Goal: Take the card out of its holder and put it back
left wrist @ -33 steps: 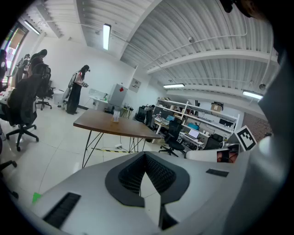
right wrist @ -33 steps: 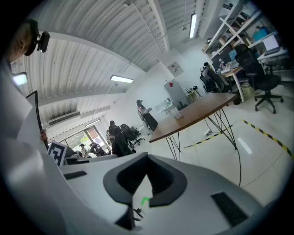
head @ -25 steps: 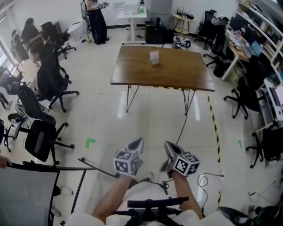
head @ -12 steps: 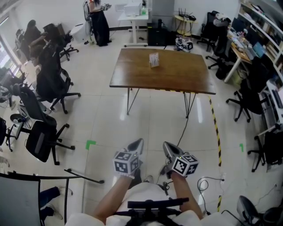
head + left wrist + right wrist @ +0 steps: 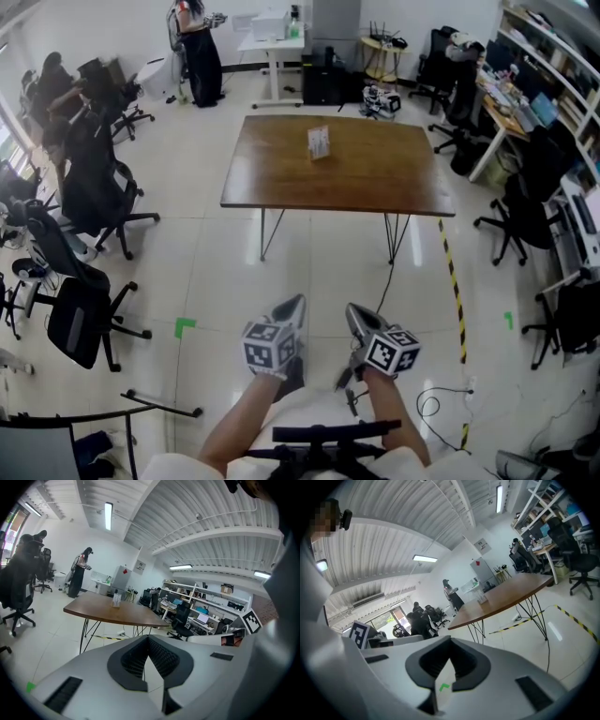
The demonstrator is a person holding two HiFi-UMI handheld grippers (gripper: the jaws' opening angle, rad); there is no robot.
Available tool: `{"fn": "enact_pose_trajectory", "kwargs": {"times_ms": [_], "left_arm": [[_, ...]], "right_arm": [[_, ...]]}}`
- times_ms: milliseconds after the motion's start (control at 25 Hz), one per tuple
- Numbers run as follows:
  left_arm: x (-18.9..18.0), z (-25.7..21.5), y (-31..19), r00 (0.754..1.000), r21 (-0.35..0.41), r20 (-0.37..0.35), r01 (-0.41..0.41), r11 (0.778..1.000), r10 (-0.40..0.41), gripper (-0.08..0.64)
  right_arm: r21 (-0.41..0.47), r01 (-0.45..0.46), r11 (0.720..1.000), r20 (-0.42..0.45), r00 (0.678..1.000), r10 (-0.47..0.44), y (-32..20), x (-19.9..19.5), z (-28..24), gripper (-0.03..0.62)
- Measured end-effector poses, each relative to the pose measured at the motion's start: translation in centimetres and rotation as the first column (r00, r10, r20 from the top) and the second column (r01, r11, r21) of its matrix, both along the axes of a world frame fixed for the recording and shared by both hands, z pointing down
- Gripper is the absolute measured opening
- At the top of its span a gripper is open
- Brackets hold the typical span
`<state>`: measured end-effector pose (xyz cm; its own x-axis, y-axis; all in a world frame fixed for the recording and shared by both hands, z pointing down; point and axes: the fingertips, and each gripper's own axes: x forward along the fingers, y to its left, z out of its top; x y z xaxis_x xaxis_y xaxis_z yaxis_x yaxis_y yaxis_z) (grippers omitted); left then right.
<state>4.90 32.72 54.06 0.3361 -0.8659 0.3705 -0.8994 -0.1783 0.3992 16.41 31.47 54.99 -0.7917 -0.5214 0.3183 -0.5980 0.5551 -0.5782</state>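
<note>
1. The left gripper is held low in front of the person. Its jaws are closed together, with nothing between them.
2. The right gripper is held just beside it, with its jaws likewise brought together and empty.
3. The card holder is seen standing upright on the wooden table, well apart from both grippers across open floor.
4. The card itself is too small to be made out.

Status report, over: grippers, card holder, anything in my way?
Left gripper shut, empty. Right gripper shut, empty. Card holder standing on the wooden table ahead, out of reach. Cable on floor by the table legs.
</note>
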Motion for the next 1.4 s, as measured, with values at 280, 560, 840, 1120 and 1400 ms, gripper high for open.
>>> {"fn": "enact_pose_trajectory", "kwargs": {"times_ms": [280,560,840,1120,1400], "left_arm": [[-2.7,-1.1,-8.4,0.999,0.008,-0.004,-0.032,0.999,0.032,0.0],[-6.0,-1.7,-15.3,0.998,0.024,-0.002,-0.059,0.998,0.059,0.0],[-9.0,-1.3,-20.0,0.995,0.021,0.01,-0.101,0.995,0.101,0.0],[-9.8,-0.1,-22.0,0.993,0.004,-0.007,-0.121,0.993,0.122,0.0],[-11.1,1.0,-24.9,0.994,-0.022,-0.012,-0.111,0.994,0.11,0.0]], "right_arm": [[0.015,-0.042,0.999,-0.003,0.999,0.042,-8.0,-2.4,-1.0,0.0],[0.016,-0.078,0.997,0.01,0.997,0.078,-14.9,-5.5,-1.3,0.0],[0.024,-0.12,0.992,0.027,0.992,0.119,-19.4,-8.4,-1.2,0.0],[0.011,-0.143,0.99,0.026,0.989,0.142,-21.2,-9.3,-0.7,0.0],[-0.016,-0.139,0.99,0.031,0.99,0.139,-25.1,-10.4,0.4,0.0]]}}
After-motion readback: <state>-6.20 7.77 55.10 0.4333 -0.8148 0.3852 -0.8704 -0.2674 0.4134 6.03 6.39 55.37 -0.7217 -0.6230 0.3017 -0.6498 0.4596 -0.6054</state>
